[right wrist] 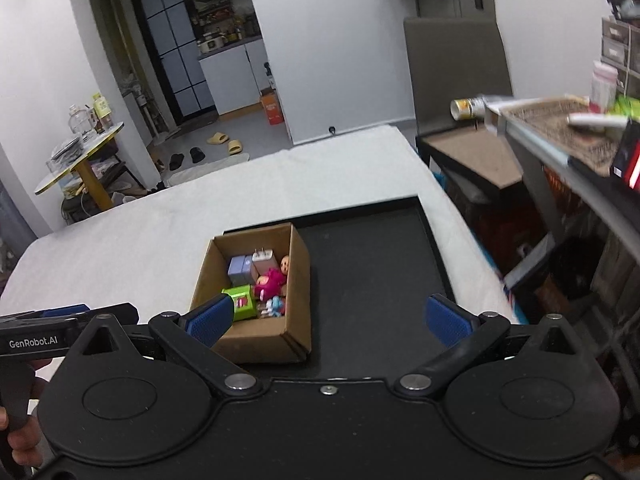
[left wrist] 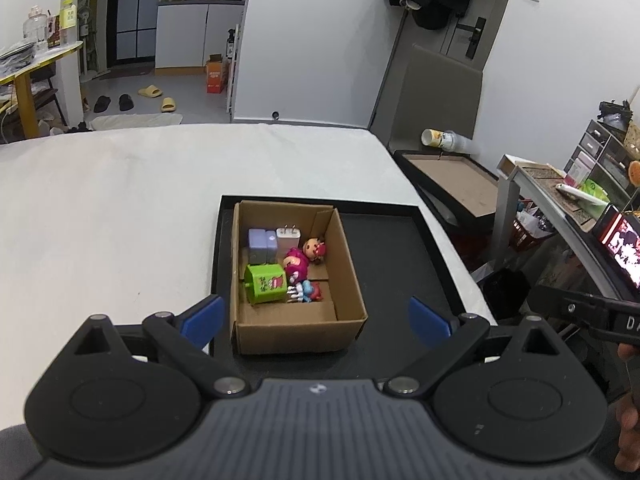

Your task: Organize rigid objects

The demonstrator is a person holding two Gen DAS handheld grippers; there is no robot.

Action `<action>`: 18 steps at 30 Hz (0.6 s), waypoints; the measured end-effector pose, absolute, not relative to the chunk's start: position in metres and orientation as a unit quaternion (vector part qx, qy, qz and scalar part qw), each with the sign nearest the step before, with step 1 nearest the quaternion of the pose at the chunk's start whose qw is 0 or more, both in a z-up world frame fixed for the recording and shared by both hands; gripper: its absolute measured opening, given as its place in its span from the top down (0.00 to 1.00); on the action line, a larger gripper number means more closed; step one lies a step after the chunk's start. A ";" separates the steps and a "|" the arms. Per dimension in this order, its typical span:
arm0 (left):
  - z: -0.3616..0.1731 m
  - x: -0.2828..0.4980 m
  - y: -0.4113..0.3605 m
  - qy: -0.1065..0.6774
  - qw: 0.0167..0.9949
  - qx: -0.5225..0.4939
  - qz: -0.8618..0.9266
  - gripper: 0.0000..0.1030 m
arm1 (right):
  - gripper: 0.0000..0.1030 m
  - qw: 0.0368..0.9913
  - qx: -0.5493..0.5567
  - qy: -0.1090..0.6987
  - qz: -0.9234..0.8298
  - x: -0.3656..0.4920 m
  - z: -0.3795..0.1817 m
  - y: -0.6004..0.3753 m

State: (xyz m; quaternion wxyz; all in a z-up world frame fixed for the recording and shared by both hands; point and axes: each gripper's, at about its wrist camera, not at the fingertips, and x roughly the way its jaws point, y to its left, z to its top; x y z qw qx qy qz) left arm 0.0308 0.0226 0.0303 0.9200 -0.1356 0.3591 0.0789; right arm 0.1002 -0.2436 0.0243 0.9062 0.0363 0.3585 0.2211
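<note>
An open cardboard box [left wrist: 344,264] stands at the left of a black tray [left wrist: 392,240] on a white table. It holds a green box [left wrist: 265,283], a pink doll [left wrist: 304,258], a white plug charger [left wrist: 289,237], a lilac block [left wrist: 260,245] and a small blue and red figure [left wrist: 306,292]. My left gripper [left wrist: 316,318] is open and empty, above the box's near side. My right gripper [right wrist: 328,320] is open and empty, above the tray, with the box [right wrist: 298,276] at its left finger. The green box [right wrist: 242,300] and doll [right wrist: 270,282] show there too.
The white table [left wrist: 120,208] spreads left and back. Right of it are a low brown-topped stand [left wrist: 456,184], a tipped cup [left wrist: 438,138], a grey shelf [left wrist: 540,196] with clutter and a lit screen [left wrist: 624,246]. The left gripper's body [right wrist: 40,340] shows at left in the right wrist view.
</note>
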 end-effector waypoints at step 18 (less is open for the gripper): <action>0.011 0.021 0.009 0.385 0.914 -0.105 0.075 0.05 | 0.00 0.905 0.034 0.363 0.219 0.078 0.014 -0.248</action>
